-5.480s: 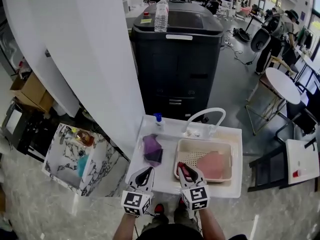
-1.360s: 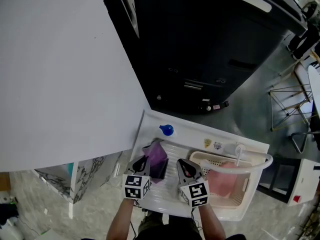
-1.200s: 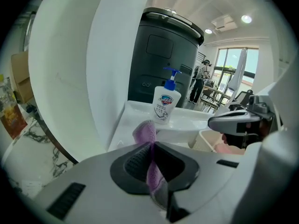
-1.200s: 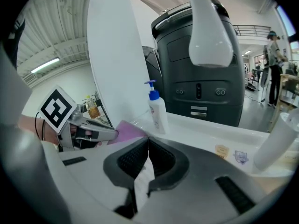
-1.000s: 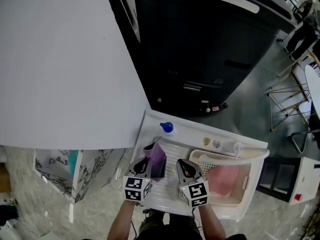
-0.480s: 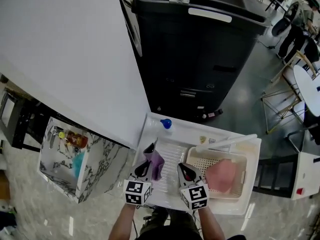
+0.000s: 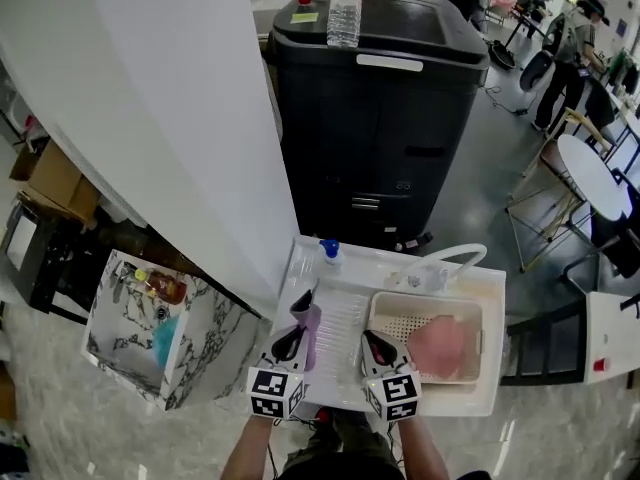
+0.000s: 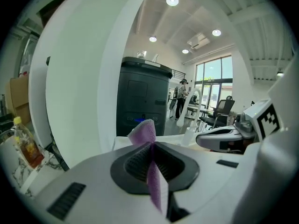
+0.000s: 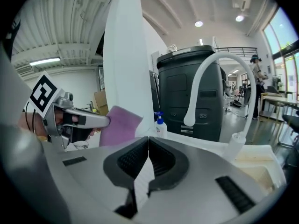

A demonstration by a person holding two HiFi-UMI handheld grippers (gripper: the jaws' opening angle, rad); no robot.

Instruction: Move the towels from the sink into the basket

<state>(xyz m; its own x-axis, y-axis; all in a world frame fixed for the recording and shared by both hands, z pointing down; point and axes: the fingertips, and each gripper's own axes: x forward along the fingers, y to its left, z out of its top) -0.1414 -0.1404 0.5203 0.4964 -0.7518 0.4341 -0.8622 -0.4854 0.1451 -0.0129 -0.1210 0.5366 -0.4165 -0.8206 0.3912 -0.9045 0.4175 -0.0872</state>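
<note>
My left gripper [image 7: 296,332] is shut on a purple towel [image 7: 308,317] and holds it just above the ribbed draining board [image 7: 340,340]. In the left gripper view the towel [image 8: 144,130] sticks up from between the closed jaws of that gripper [image 8: 152,146]. My right gripper [image 7: 372,340] hovers shut and empty at the left edge of the beige basket [image 7: 394,306]. A pink towel [image 7: 438,346] lies in the basket. In the right gripper view the jaws of the right gripper [image 9: 148,142] meet with nothing between them, and the purple towel [image 9: 118,125] hangs at the left.
A white curved faucet [image 7: 456,256] arches behind the basket, and a blue-capped pump bottle [image 7: 328,251] stands at the unit's back left. A large black bin [image 7: 370,118] with a water bottle [image 7: 344,6] on it stands behind. A white wall [image 7: 170,118] runs along the left.
The purple towel, which lay spread on the draining board, is now lifted and bunched in the left gripper. The head view has pulled back. The right gripper has stayed shut beside the basket.
</note>
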